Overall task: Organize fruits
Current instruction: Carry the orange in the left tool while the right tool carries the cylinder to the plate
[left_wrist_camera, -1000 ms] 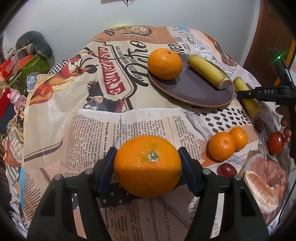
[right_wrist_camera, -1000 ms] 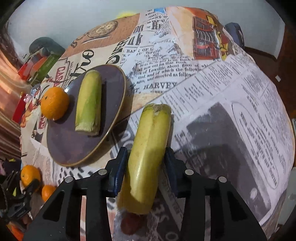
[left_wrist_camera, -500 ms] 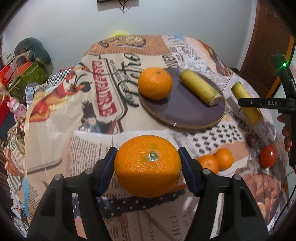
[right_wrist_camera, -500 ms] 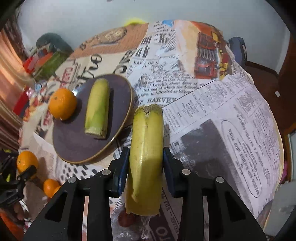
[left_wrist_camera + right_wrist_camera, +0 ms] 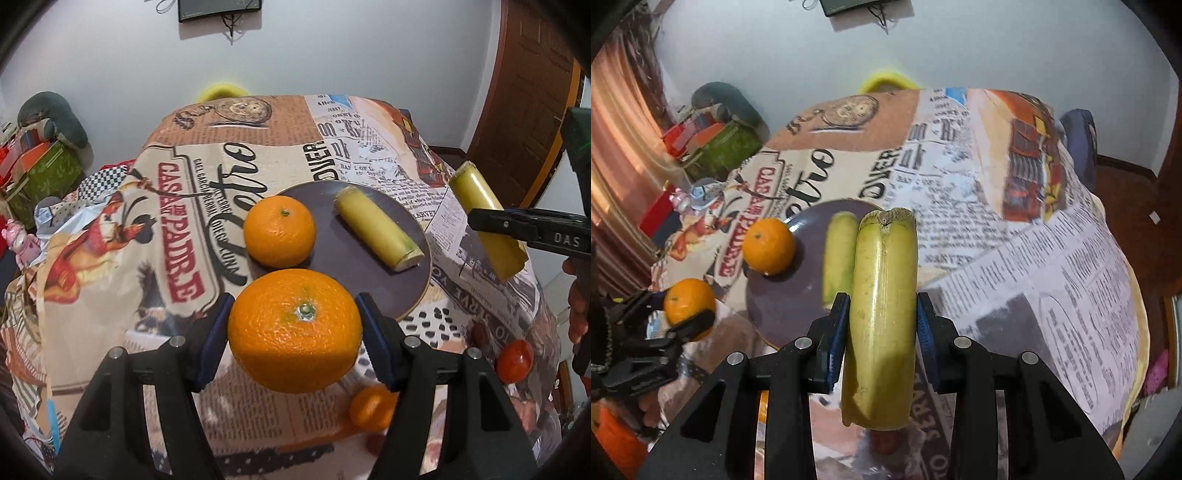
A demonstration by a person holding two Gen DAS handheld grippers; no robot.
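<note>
1. Left gripper [image 5: 295,332] clamped on a big orange [image 5: 294,329]: round, pebbly glossy skin, green stem button facing the camera, blue ribbed pads pressed into both sides. Held up off the table, in front of the near rim of the plate.
2. Right gripper [image 5: 881,332] clenched around a cut banana piece [image 5: 881,314]: thick yellow cylinder, smooth waxy peel with faint lengthwise ridges, chopped flat at both ends. Lifted clear of the tablecloth, just right of the plate.
3. Plate [image 5: 369,273]: flat, round, matte dark purple-brown with a thin pale rim. Sitting on the table near the middle.
4. On the plate: a smaller orange [image 5: 279,230] at the left edge, dimpled skin, tiny stem on top. Beside it a second banana piece [image 5: 376,225], greenish-yellow, lying diagonally, pale cut face toward the right rim. Apart from each other, not touching.
5. Tablecloth [image 5: 155,236]: shiny, slightly wrinkled fabric, vintage newspaper and poster print, draped over a rounded table.
6. Loose on the cloth at near right: a blurry small tangerine [image 5: 371,406] partly behind the left gripper's right finger, plus a smooth glossy red round fruit [image 5: 514,360] near the edge, can't tell what kind.
7. Bumpy green box [image 5: 44,177] off to the left beyond the table.
</note>
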